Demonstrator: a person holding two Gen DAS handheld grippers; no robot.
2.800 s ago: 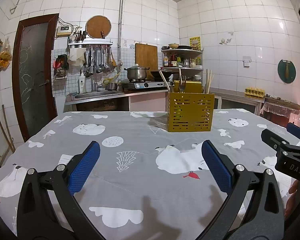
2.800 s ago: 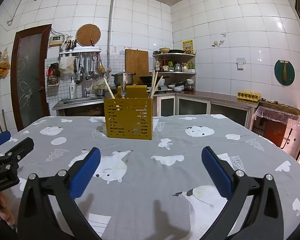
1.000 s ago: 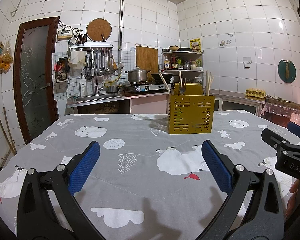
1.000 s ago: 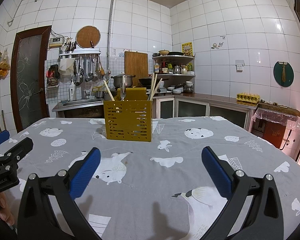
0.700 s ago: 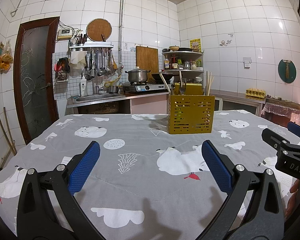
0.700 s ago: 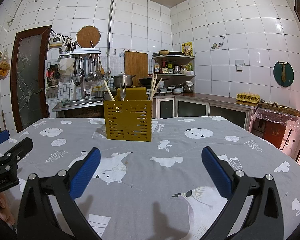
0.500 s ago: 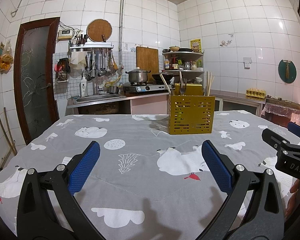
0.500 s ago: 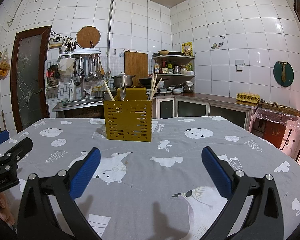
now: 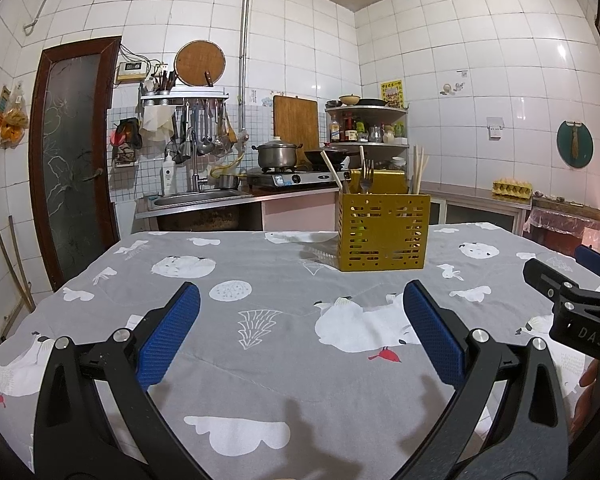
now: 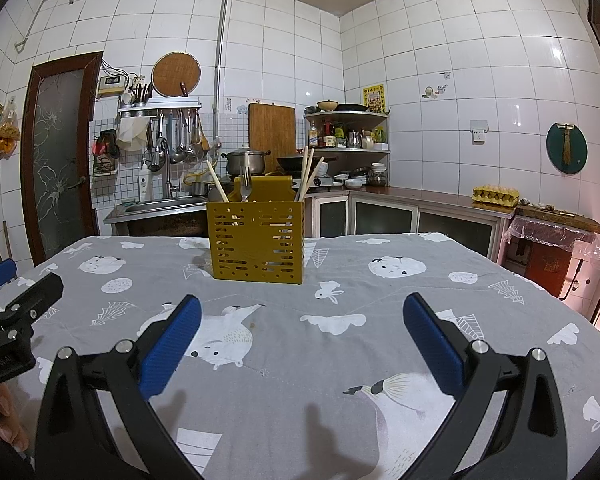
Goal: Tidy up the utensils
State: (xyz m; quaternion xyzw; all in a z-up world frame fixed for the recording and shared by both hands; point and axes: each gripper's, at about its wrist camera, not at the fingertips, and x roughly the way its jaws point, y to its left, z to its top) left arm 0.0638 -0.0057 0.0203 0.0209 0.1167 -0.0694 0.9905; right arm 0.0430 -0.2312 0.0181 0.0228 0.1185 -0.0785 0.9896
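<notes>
Both my tongs, left (image 9: 300, 320) and right (image 10: 300, 320), gape wide, empty; the perforated yellow metal utensil caddy (image 10: 256, 240) stands mid-tabletop (image 10: 380, 360), already stocked with chopsticks (image 10: 308, 178) and fork (image 10: 245, 188); nothing loose visible, task apparently complete

A yellow utensil caddy (image 9: 383, 233) stands on the cloth-covered table (image 9: 260, 344).

Two hand-held grippers, both spread wide, nothing between the fingers.

Left gripper (image 9: 300, 330): black arms, blue ribbed pads (image 9: 168, 334) set far apart, levelled forward. Right gripper (image 10: 300, 332): same build, blue pads (image 10: 432, 344) equally parted, held beside the left one. Each appears at the other's frame edge, with part of a holding hand (image 10: 10, 426) visible below it.
</notes>
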